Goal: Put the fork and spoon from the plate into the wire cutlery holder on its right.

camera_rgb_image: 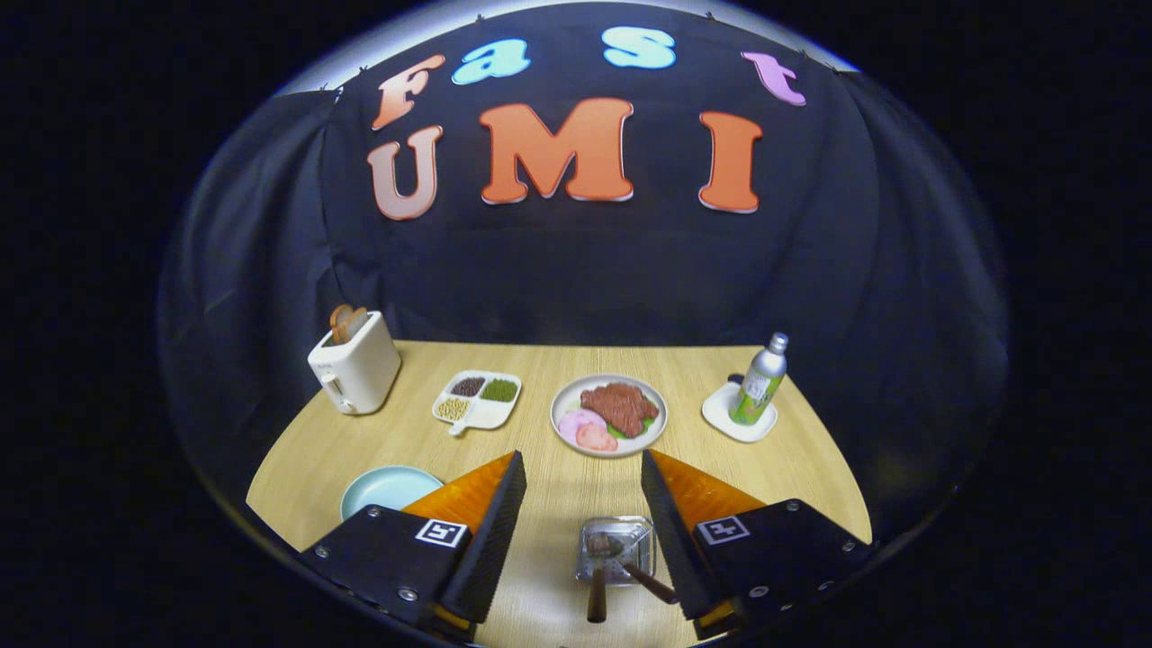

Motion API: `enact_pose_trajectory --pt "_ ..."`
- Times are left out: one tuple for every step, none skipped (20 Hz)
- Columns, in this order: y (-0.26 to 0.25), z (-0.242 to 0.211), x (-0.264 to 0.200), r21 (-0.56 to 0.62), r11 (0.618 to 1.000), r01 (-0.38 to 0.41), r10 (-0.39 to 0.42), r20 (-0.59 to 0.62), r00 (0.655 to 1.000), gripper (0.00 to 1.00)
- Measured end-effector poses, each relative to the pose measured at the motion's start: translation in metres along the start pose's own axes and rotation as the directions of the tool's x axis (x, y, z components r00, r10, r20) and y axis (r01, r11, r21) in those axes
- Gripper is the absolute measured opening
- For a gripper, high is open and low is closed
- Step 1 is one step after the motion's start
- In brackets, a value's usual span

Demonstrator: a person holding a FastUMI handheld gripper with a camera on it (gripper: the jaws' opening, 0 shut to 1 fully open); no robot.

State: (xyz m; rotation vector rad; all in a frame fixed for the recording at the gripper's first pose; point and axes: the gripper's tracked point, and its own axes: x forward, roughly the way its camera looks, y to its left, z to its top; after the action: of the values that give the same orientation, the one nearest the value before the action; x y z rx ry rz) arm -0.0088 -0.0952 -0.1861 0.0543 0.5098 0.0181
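The gripper (580, 490) hangs above the wooden table (558, 468) with its two fingers spread wide apart, pinching nothing.

Take the wire cutlery holder (616, 547) as the marker. It stands on the table between the two fingers, closer to the right one, low and near the camera. Two brown handles stick out of it toward the camera: one (597, 596) points straight back, the other (650, 582) slants off toward the right finger. A dark utensil head (601, 544) lies inside the holder; whether it is the spoon or the fork is hard to tell at this size.

Left of the holder, past the left finger, sits a pale blue plate (387, 489), partly hidden by that finger.

Beyond the holder, ahead of the fingertips, is a white plate of meat and sliced food (609, 415). Left of that are a divided tray of beans (477, 399) and a white toaster (355, 364) with toast in it. Far right of the holder, a green bottle (760, 382) stands on a small white dish (738, 414).
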Motion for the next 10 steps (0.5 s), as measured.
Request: enact_pose_trajectory --pt "0.002 0.013 -0.003 0.010 1.000 -0.003 0.003 0.043 0.999 0.81" --pt "0.006 0.025 -0.005 0.021 1.000 -0.009 0.007 0.084 0.996 0.83" --pt "0.006 0.035 -0.010 0.029 1.000 -0.007 0.003 0.120 0.993 0.84" --pt "0.001 0.048 -0.017 0.029 1.000 0.004 -0.008 0.161 0.987 0.85" --pt "-0.001 0.063 -0.022 0.019 1.000 0.016 -0.019 0.216 0.976 0.86" --pt "-0.001 0.076 -0.028 0.006 1.000 0.026 -0.027 0.255 0.967 0.86" --pt "0.001 0.088 -0.032 0.000 0.999 0.035 -0.033 0.290 0.957 0.85" --pt "0.006 0.097 -0.036 -0.008 0.999 0.037 -0.033 0.314 0.949 0.85" --pt "0.010 0.104 -0.040 -0.016 0.999 0.036 -0.028 0.335 0.942 0.85" --pt "0.014 0.112 -0.043 -0.025 0.999 0.037 -0.025 0.355 0.935 0.85"
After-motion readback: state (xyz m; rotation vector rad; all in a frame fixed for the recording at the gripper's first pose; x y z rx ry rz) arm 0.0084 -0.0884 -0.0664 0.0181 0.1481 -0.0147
